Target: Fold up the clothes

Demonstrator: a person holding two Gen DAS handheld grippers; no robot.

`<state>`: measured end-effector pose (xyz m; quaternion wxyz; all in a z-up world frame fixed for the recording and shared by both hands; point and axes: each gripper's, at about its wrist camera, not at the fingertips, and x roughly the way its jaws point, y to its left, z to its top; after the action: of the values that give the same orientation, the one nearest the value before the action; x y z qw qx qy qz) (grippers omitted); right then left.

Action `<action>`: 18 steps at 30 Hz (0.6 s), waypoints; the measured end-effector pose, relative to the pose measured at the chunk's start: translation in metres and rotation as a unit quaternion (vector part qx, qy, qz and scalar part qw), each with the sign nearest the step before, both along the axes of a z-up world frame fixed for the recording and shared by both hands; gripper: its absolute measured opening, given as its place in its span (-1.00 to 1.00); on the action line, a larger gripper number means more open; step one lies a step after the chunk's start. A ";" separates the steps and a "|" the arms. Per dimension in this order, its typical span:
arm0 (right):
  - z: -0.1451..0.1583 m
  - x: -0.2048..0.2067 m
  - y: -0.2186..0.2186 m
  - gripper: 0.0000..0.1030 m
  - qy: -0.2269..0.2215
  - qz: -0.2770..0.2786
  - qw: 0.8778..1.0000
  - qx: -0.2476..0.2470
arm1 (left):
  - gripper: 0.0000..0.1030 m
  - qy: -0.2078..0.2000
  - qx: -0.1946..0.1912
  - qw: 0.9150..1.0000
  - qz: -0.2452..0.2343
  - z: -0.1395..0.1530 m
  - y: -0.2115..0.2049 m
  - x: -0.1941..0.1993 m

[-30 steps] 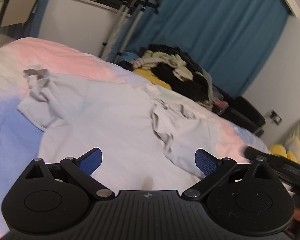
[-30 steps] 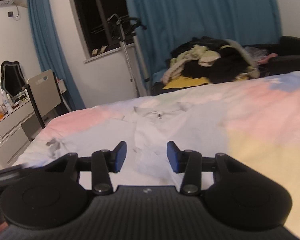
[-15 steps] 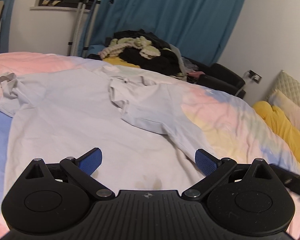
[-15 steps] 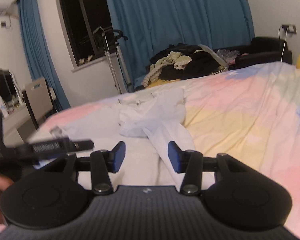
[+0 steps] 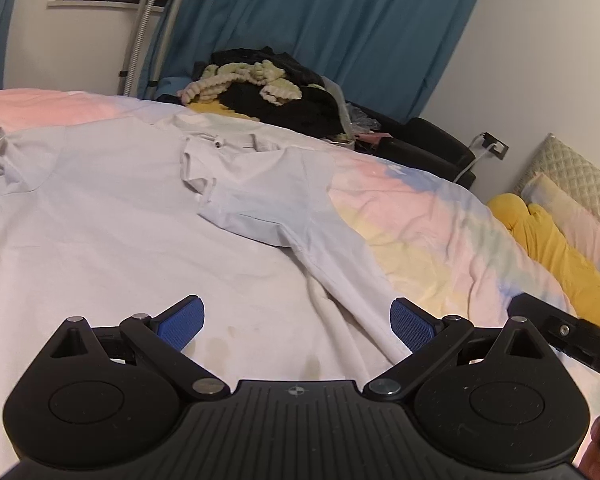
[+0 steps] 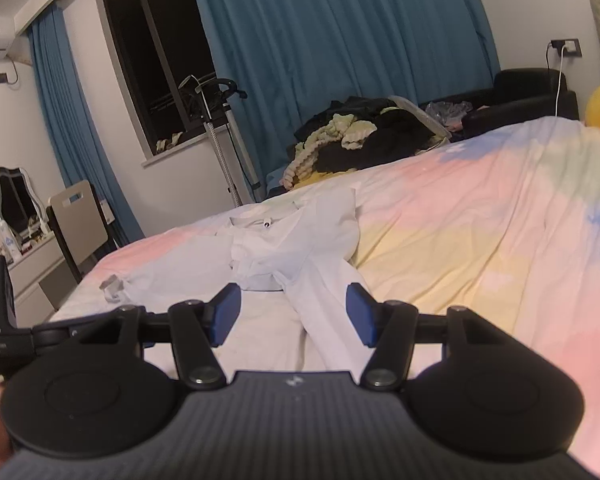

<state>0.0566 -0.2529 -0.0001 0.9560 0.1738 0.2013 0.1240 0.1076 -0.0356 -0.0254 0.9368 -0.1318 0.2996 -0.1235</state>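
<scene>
A home bedroom: bed (image 6: 480,248), curtains (image 6: 340,60), dresser (image 6: 32,276)

Shirt (image 5: 120,216) on bed (image 5: 440,216)

Both wrist views look low and close across the shirt (image 5: 112,216) (image 6: 300,256) toward the curtain (image 5: 320,20) (image 6: 340,40). The left view sits closer to the shirt.

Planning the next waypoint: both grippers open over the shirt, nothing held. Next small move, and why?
Probably lower the right gripper onto the shirt's near right edge and close. Its jaws are open and straddle the folded side strip, and the right sleeve already lies folded inward over the body. The left gripper hangs open above the hem, holding nothing, so it could pin.
</scene>
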 end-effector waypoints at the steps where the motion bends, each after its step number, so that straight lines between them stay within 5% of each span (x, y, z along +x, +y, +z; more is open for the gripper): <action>1: 0.000 0.000 -0.001 0.15 0.000 0.001 1.000 0.002 | 0.95 -0.001 0.002 1.000 -0.001 -0.001 -0.002 0.000; 10: 0.000 0.003 -0.002 0.17 0.003 0.011 1.000 -0.001 | 0.95 0.009 -0.003 1.000 -0.007 -0.007 -0.008 0.003; 18: 0.017 -0.002 -0.057 0.40 -0.022 -0.034 0.998 0.045 | 0.91 0.042 -0.035 0.994 -0.093 -0.006 -0.048 -0.007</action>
<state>0.0547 -0.3103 0.0167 0.9551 0.2204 0.1686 0.1036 0.1011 -0.0840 -0.0309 0.9027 -0.1415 0.3449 -0.2146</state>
